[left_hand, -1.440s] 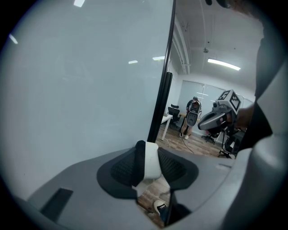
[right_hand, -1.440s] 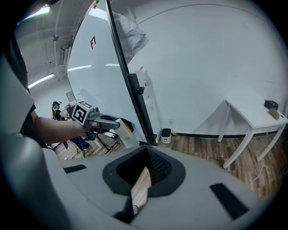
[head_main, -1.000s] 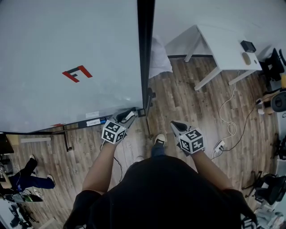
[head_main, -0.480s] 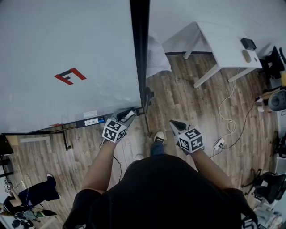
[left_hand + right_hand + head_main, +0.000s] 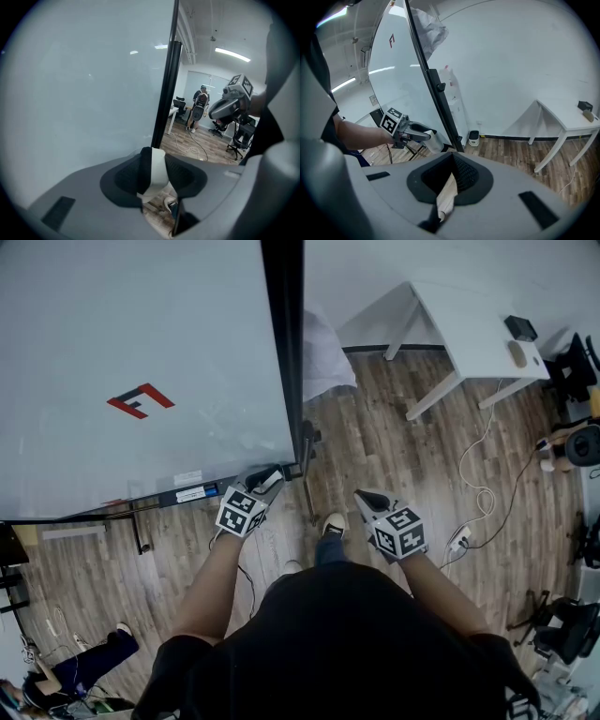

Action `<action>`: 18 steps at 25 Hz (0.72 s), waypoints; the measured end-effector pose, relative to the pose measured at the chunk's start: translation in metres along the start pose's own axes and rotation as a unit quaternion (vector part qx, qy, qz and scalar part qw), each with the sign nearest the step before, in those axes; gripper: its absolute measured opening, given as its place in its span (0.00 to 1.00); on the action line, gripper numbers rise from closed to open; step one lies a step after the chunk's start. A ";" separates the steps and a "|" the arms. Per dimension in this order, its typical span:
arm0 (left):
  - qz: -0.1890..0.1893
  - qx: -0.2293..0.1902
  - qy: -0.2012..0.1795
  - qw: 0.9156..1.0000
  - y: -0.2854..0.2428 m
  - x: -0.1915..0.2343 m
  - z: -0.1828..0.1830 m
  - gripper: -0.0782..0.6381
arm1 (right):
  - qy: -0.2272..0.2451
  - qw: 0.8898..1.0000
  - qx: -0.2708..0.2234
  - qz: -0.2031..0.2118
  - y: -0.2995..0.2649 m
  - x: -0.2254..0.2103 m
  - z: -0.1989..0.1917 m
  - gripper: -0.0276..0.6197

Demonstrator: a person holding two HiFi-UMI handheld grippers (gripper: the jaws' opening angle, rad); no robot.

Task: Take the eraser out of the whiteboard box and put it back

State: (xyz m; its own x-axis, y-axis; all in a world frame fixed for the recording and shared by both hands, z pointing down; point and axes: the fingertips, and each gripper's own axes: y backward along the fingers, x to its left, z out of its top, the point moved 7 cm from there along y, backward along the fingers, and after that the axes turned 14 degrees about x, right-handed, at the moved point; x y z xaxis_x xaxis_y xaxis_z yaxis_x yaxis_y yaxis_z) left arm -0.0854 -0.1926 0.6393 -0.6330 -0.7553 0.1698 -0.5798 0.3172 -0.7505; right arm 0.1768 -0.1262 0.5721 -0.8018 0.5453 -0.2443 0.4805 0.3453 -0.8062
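Note:
A large whiteboard (image 5: 141, 343) fills the left of the head view, with its tray (image 5: 159, 500) along the bottom edge and a blue-labelled box (image 5: 197, 493) on it. My left gripper (image 5: 272, 476) is at the tray's right end, by the board's lower right corner. It is shut on the eraser (image 5: 157, 171), a white block with a black side. Its jaws have just been opening a little, and the eraser still sits between the pads. The eraser (image 5: 433, 139) also shows white in the right gripper view. My right gripper (image 5: 363, 499) hangs shut and empty over the floor.
The board's black post (image 5: 284, 334) stands just right of the left gripper, with a white cloth (image 5: 323, 362) behind it. A white table (image 5: 478, 334) is at the far right. Cables (image 5: 483, 502) and a power strip (image 5: 459, 542) lie on the wood floor. A person (image 5: 84, 667) is at lower left.
Both grippers keep about the same place. The head view has swung slightly, so the board sits further left. The person at lower left has moved on across the floor.

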 end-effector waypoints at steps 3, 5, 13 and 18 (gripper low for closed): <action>0.002 0.001 -0.001 1.000 0.000 0.001 0.000 0.34 | 0.000 1.000 0.000 0.001 -0.001 0.001 -0.001 0.03; 0.004 0.003 -0.001 1.000 0.000 0.001 0.001 0.34 | 0.001 1.000 0.000 0.001 -0.001 0.002 -0.002 0.03; 0.008 0.000 -0.005 1.000 0.003 -0.002 0.003 0.35 | 0.004 1.000 -0.003 0.001 0.002 0.007 -0.002 0.03; 0.011 -0.011 -0.004 1.000 0.010 -0.004 0.004 0.36 | 0.006 1.000 -0.005 0.000 0.005 0.011 -0.004 0.03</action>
State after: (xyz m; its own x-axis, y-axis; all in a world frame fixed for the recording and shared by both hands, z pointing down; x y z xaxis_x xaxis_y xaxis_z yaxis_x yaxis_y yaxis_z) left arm -0.0865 -0.1891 0.6285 -0.6423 -0.7519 0.1485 -0.5770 0.3468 -0.7395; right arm 0.1713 -0.1155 0.5677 -0.7969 0.5553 -0.2380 0.4846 0.3522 -0.8007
